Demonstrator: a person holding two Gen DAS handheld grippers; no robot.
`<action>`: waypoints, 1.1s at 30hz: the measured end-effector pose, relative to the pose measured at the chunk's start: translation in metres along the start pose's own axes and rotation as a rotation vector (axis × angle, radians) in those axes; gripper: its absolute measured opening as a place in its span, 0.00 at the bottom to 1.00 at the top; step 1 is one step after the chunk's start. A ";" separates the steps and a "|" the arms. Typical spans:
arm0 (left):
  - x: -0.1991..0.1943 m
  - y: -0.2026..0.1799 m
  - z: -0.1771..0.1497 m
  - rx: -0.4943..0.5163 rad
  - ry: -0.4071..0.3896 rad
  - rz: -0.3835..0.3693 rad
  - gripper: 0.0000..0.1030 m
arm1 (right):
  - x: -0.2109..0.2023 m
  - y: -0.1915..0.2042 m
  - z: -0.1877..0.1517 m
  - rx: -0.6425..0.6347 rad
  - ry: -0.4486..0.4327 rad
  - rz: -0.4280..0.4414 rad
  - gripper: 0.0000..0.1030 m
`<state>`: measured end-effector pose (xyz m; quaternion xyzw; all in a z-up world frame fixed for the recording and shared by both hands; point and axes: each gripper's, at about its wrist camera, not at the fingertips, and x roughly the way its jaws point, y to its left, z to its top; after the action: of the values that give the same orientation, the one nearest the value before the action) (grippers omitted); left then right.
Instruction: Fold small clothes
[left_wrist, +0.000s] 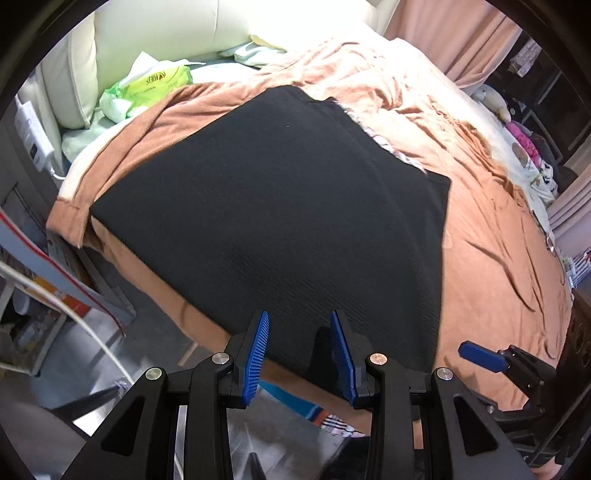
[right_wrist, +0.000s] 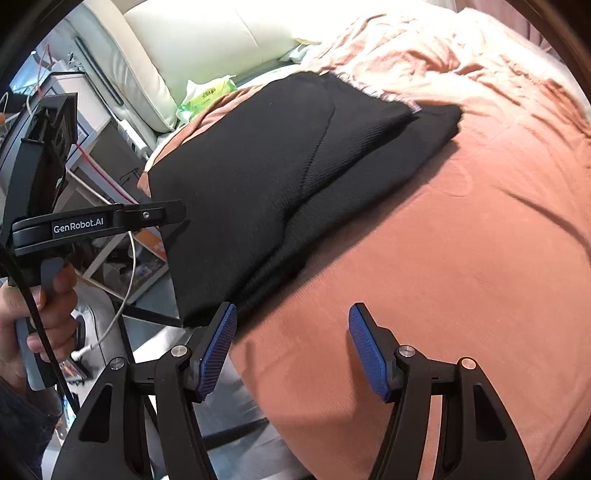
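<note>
The black garment (left_wrist: 269, 206) lies on the bed (left_wrist: 491, 266), filling the centre of the left wrist view, already doubled over into a neat slab (a layered edge shows in the right wrist view), so the fold looks mostly done; a final fold or smoothing may remain. The left tool (left_wrist: 300, 356) hovers at its near edge, jaws moderately apart, holding nothing. The right tool (right_wrist: 291, 347) stands wide and empty, its left finger just beside the garment's near corner.

Orange bedspread (right_wrist: 461, 258), cream headboard cushion (left_wrist: 166, 33), green tissue pack (left_wrist: 162, 79)
</note>
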<state>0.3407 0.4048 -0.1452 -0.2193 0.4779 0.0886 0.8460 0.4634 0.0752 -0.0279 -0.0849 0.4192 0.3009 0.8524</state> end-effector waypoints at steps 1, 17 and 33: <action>-0.003 -0.003 -0.003 0.001 -0.005 -0.001 0.36 | -0.008 -0.003 -0.003 0.007 -0.007 -0.001 0.60; -0.093 -0.097 -0.073 0.097 -0.228 -0.007 0.86 | -0.170 -0.038 -0.085 0.064 -0.198 -0.188 0.85; -0.166 -0.188 -0.160 0.239 -0.406 -0.045 1.00 | -0.292 -0.019 -0.210 0.128 -0.376 -0.287 1.00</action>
<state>0.1971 0.1752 -0.0222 -0.1058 0.2999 0.0546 0.9465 0.1990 -0.1527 0.0600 -0.0319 0.2549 0.1602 0.9531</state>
